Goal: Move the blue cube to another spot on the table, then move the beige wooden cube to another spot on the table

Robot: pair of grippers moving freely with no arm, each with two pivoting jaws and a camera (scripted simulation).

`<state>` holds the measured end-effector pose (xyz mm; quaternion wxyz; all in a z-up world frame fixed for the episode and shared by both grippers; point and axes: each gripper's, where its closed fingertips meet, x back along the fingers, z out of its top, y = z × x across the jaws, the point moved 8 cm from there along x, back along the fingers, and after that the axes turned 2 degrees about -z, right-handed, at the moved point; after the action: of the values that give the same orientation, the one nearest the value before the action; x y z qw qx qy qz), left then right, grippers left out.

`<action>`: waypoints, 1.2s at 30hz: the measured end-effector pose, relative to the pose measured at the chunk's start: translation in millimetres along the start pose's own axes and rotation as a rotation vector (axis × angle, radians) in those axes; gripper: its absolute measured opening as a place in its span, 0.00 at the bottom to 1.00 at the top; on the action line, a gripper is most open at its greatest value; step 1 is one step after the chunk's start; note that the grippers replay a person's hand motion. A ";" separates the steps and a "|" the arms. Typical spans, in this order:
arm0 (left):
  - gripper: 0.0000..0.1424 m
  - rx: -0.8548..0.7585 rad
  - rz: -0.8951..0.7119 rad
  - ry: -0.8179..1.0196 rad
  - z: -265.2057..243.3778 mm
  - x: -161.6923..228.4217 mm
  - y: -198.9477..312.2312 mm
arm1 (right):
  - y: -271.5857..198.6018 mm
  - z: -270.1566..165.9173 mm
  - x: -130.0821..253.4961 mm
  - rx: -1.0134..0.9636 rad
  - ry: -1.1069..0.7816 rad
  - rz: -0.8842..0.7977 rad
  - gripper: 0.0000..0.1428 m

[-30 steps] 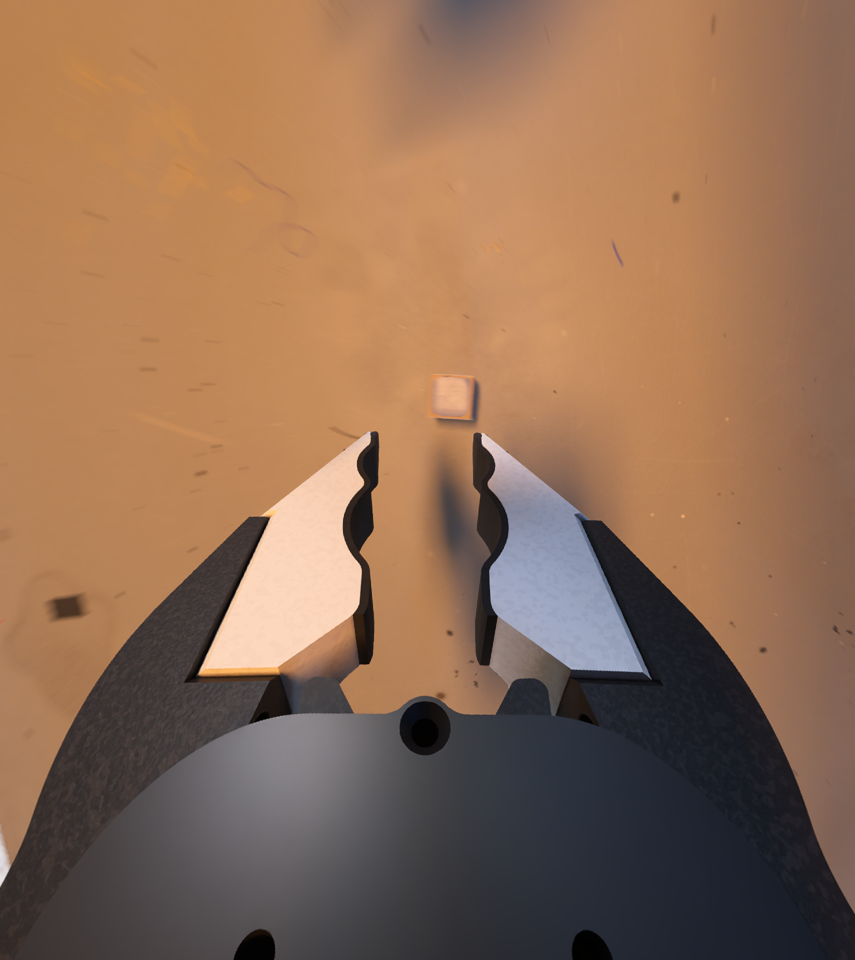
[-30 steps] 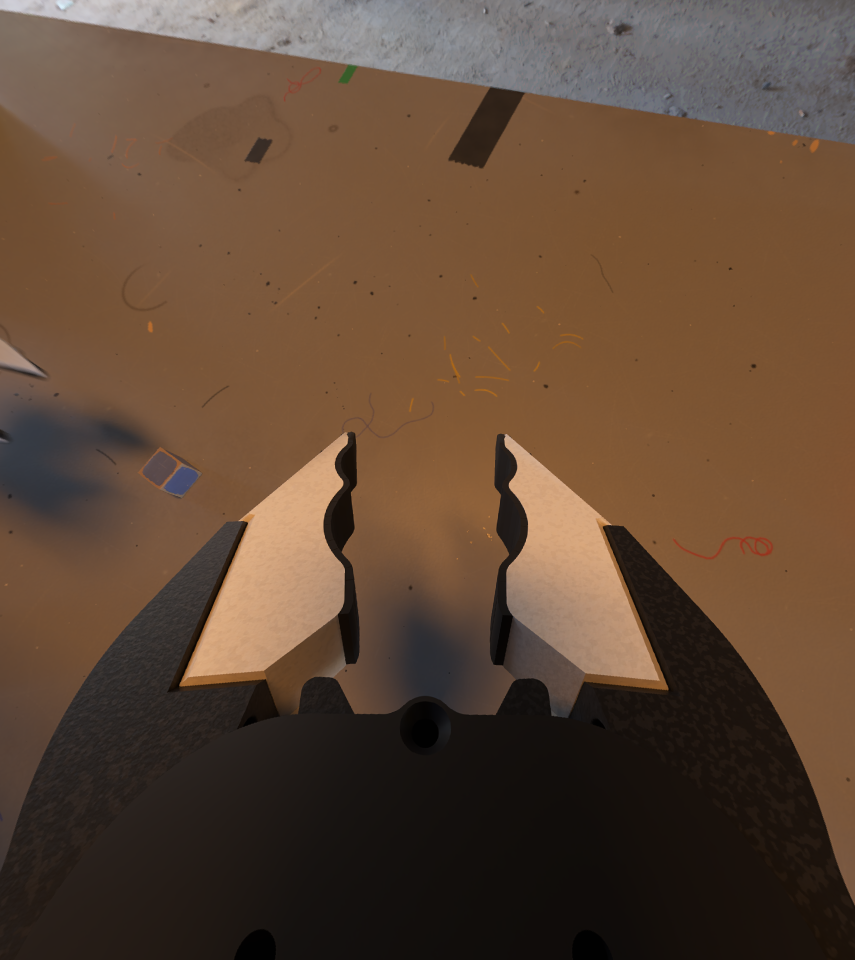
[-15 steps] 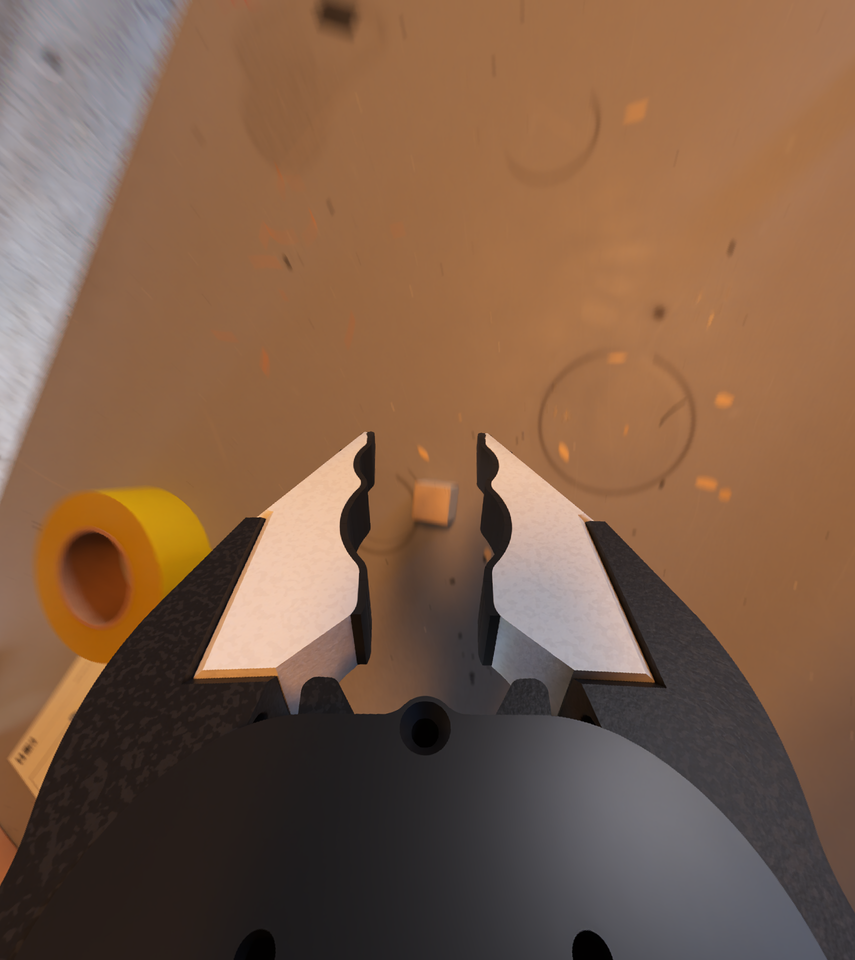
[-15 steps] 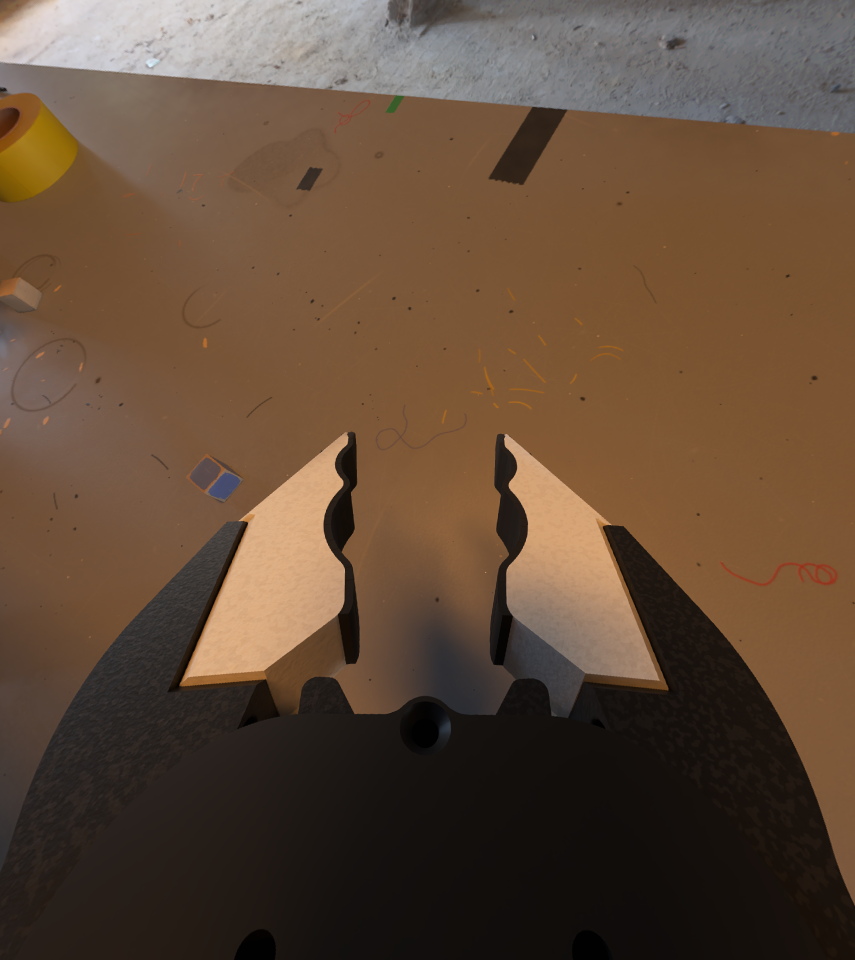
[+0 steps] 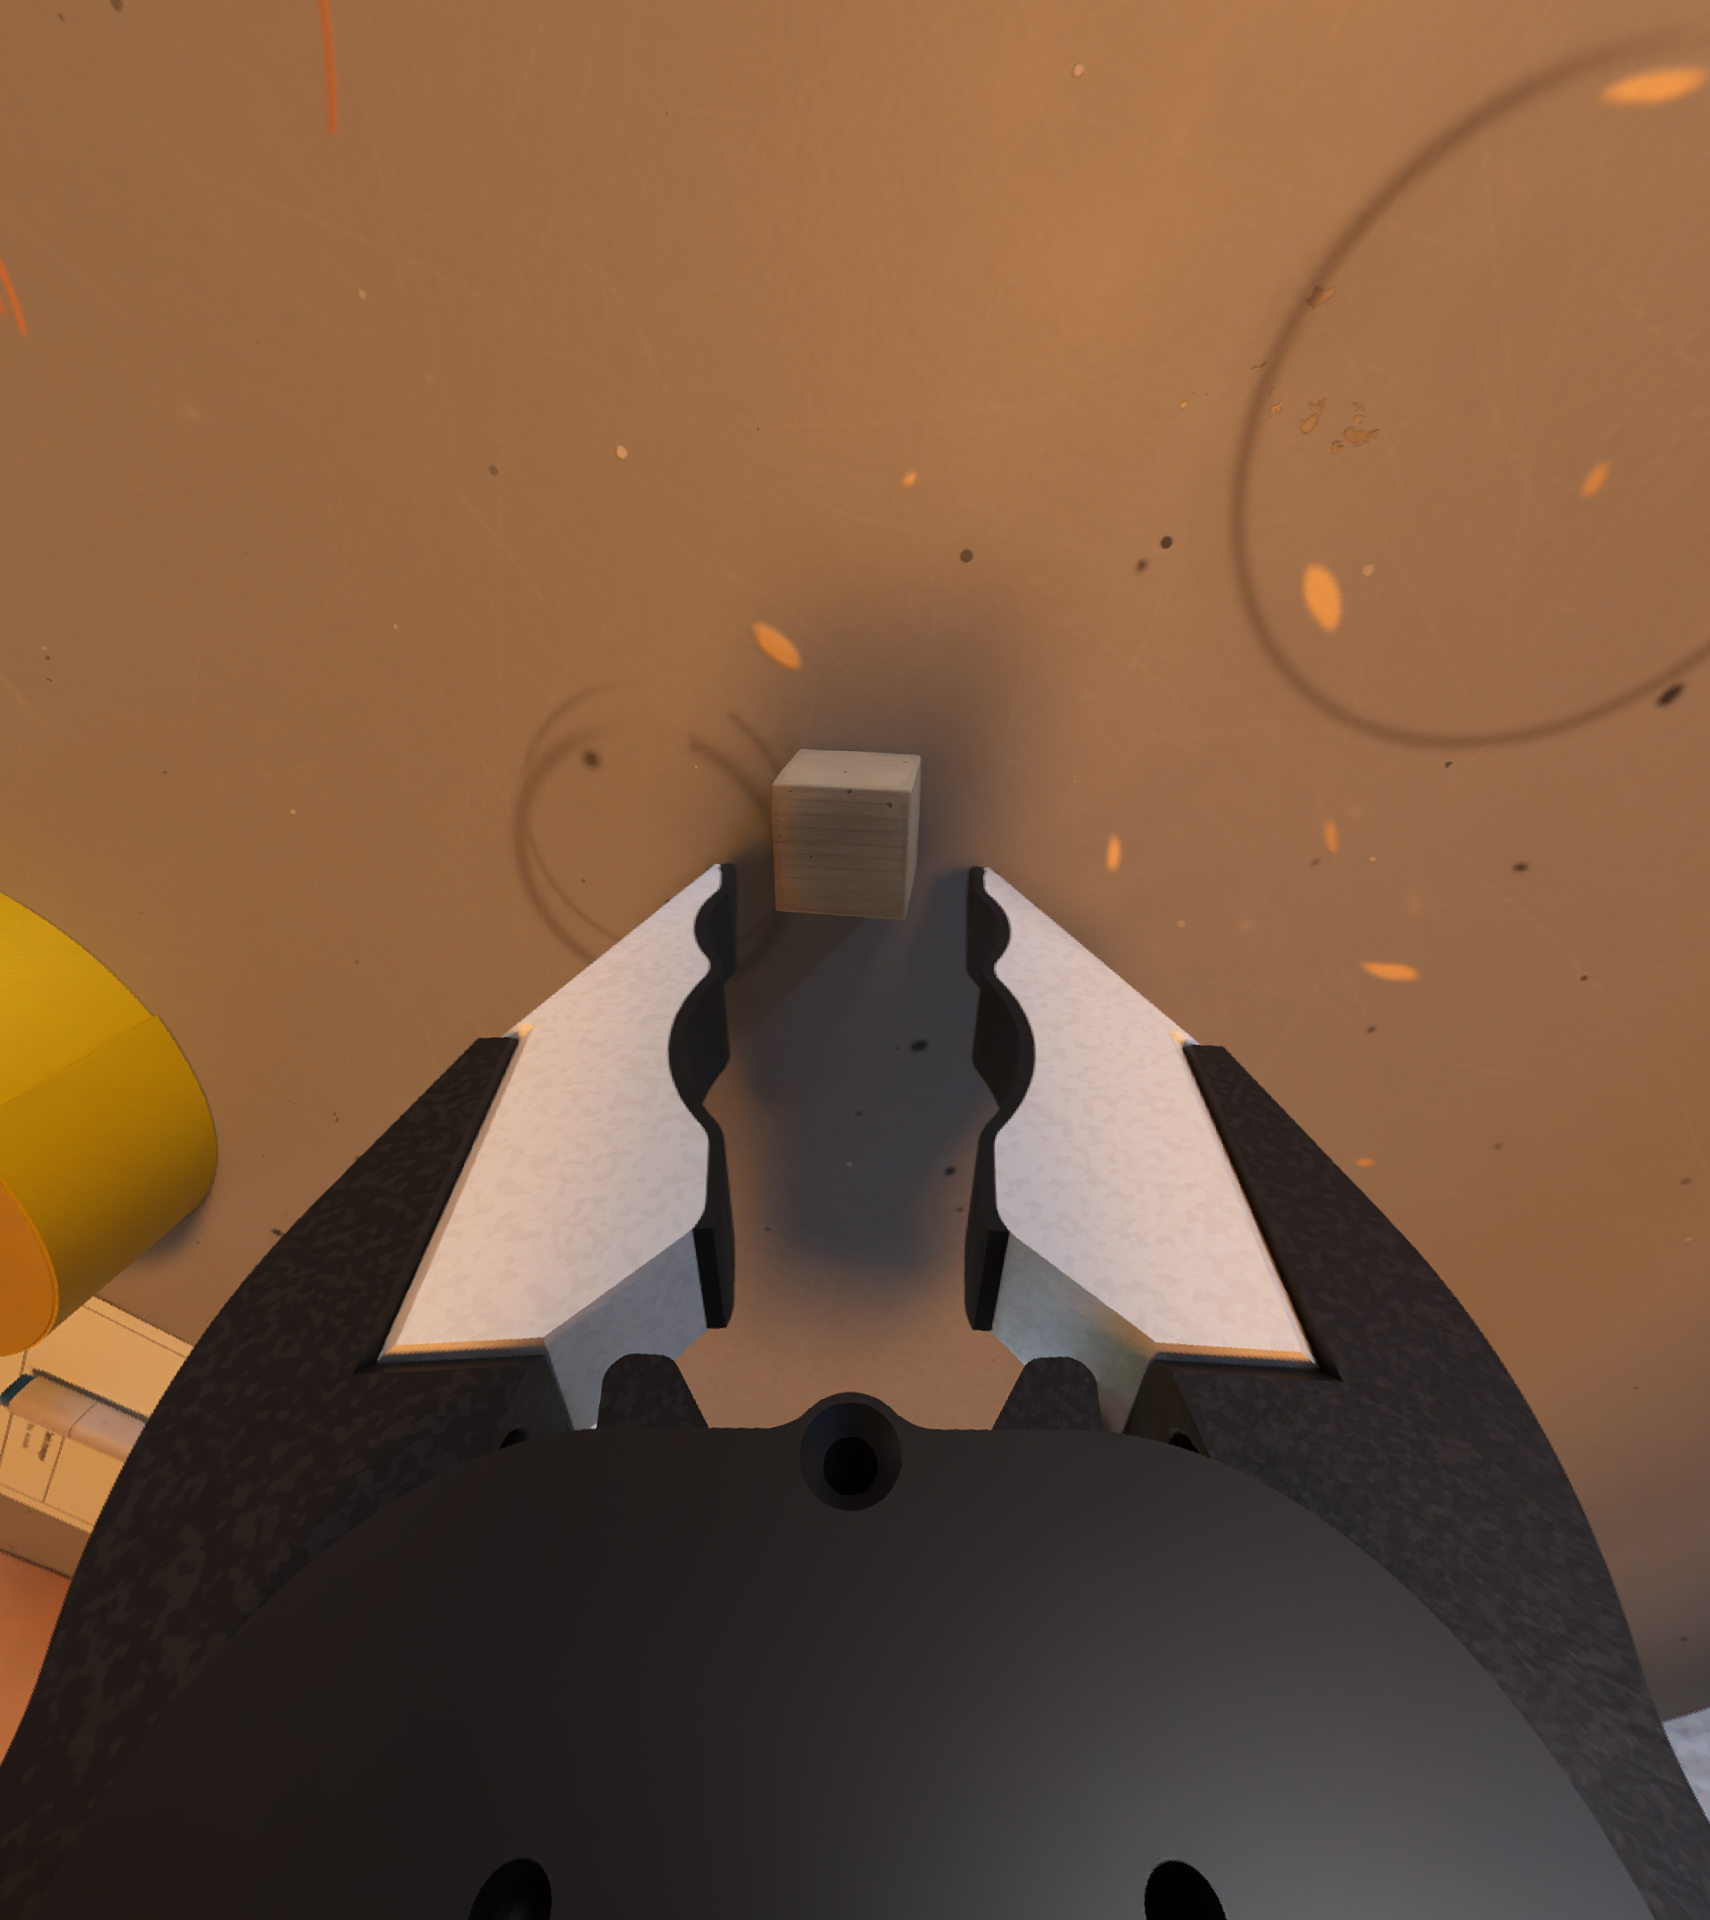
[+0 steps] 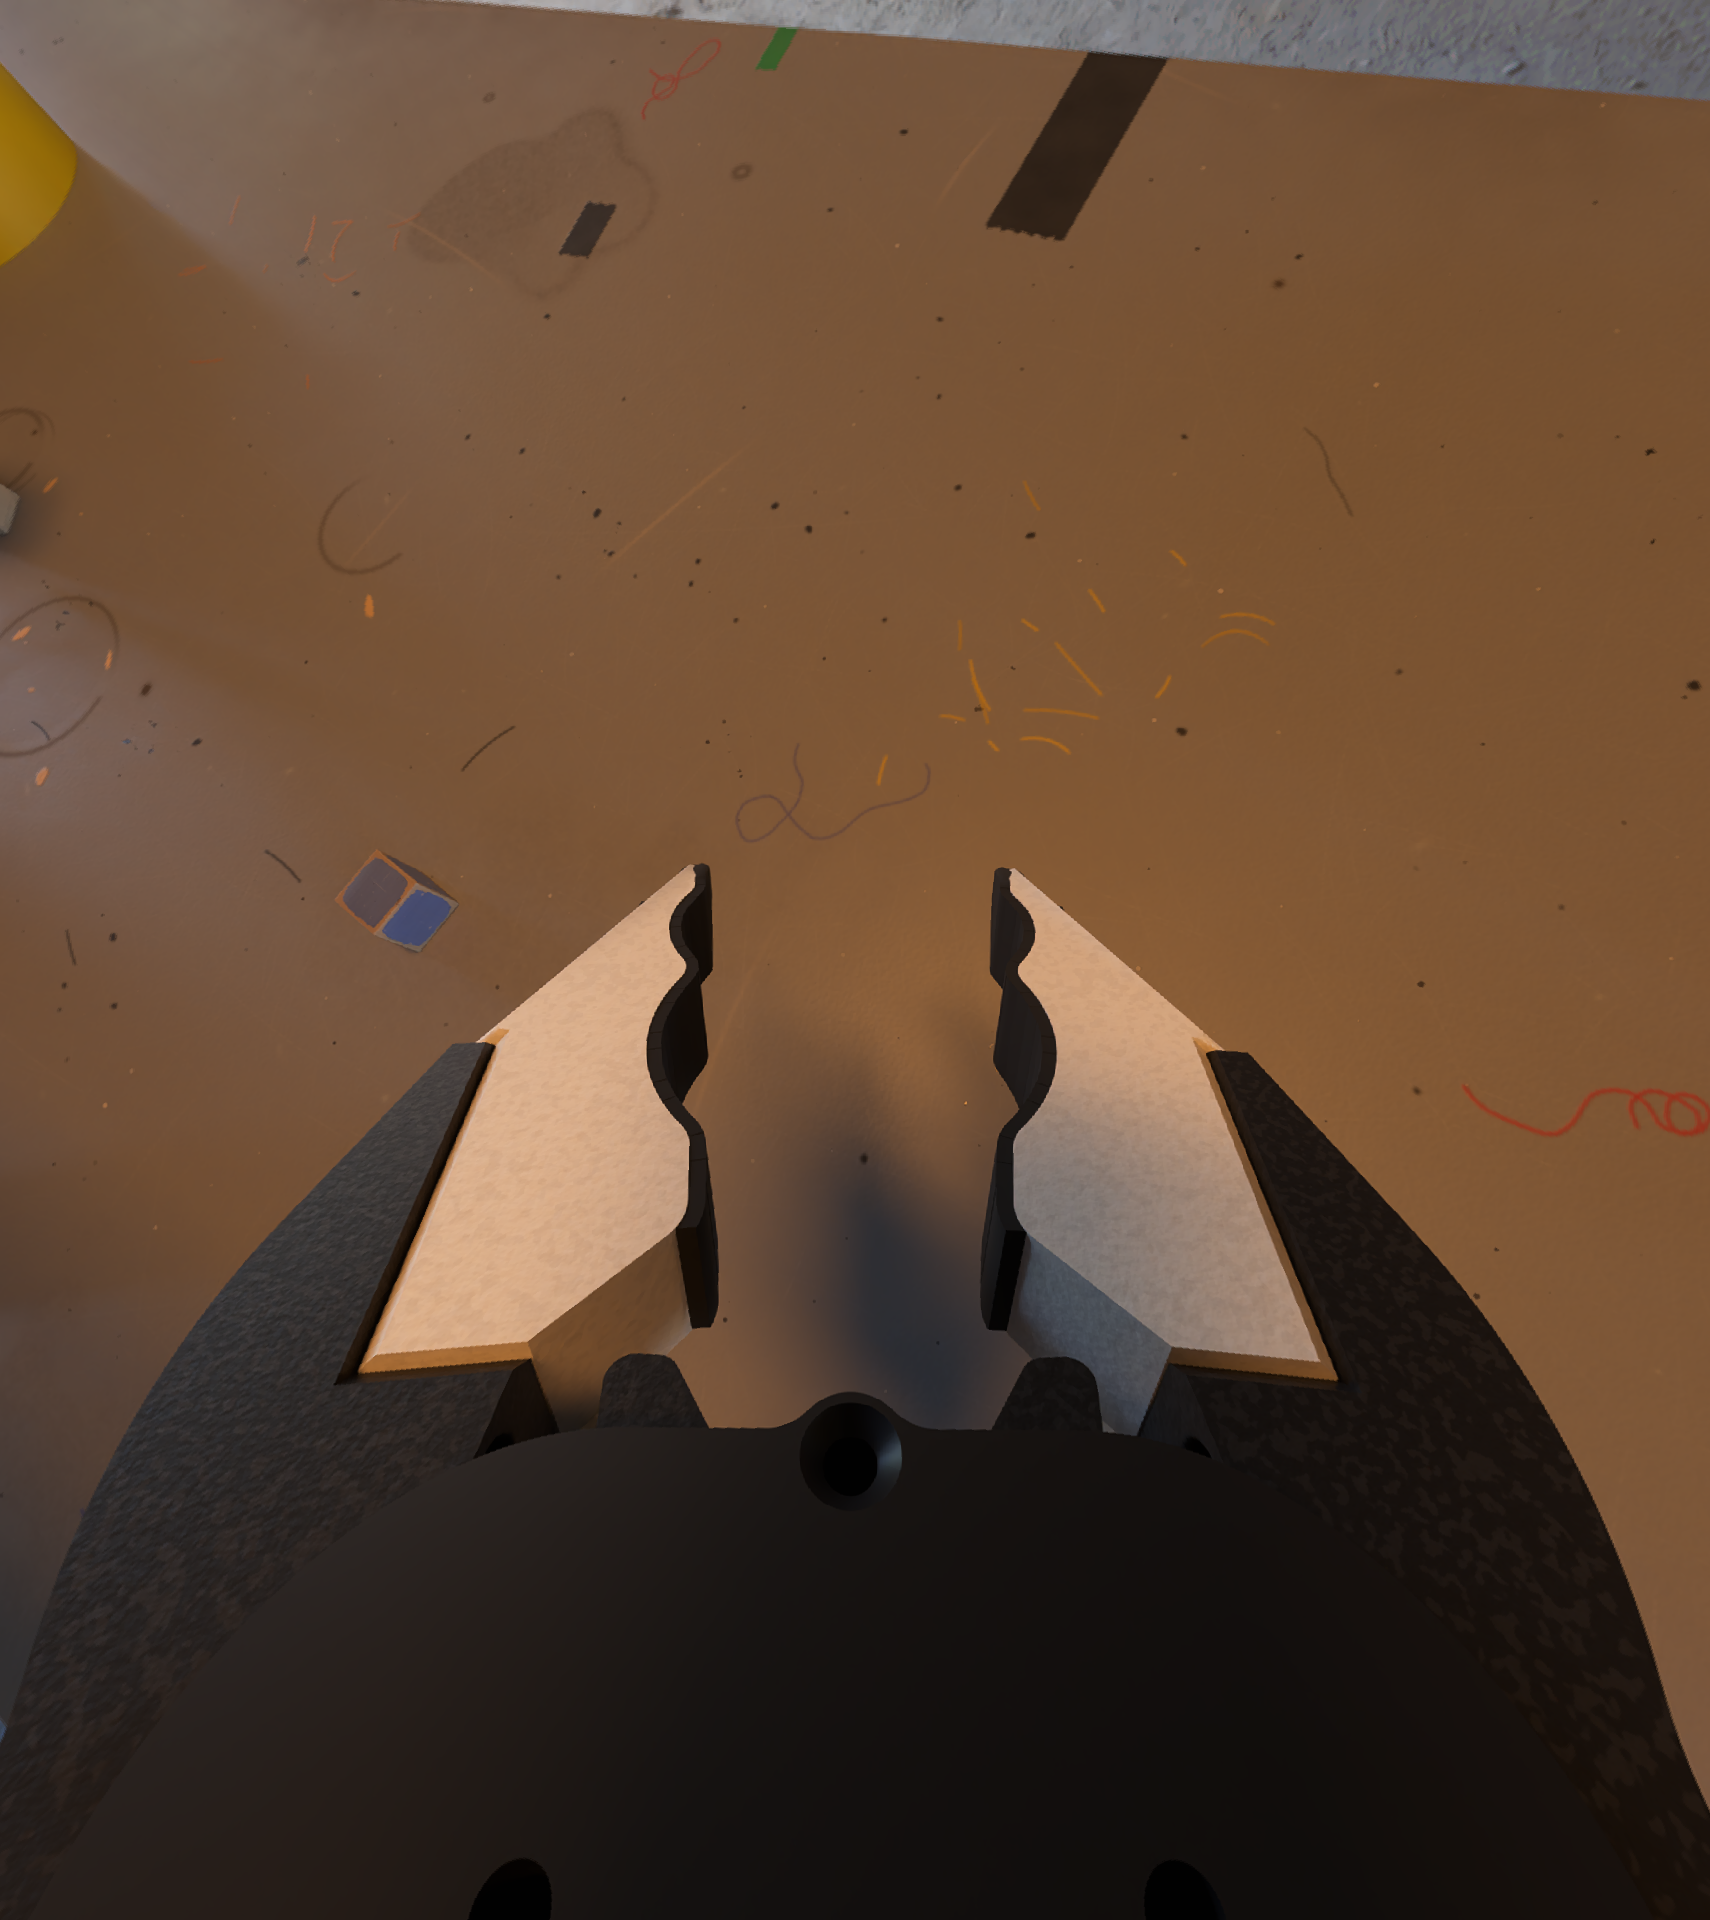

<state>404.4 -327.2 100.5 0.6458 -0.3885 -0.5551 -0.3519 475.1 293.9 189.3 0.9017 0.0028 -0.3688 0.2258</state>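
The left gripper point(image 5: 849, 873), jaws parted and empty, points straight at the small beige wooden cube point(image 5: 846, 836), which sits just beyond its fingertips, centred on the gap, with no long axis to favour. The blue cube point(image 6: 397, 900) rests left of the right gripper point(image 6: 851, 873), likewise spread and empty, and farther from the beige one. The scuffed brown table point(image 6: 1246, 436) ends at grey concrete floor point(image 6: 1453, 31); a yellow tape roll point(image 5: 30, 1122) stands near.
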 end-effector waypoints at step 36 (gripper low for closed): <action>0.18 -0.545 -0.092 0.155 255.3 8.1 217.2 | -21.4 9.6 22.2 0.108 0.037 0.013 0.38</action>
<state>484.6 -1.7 105.2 0.5415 -0.4940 -0.4061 -0.5458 491.4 282.0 214.5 0.9053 0.0451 -0.3394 0.2512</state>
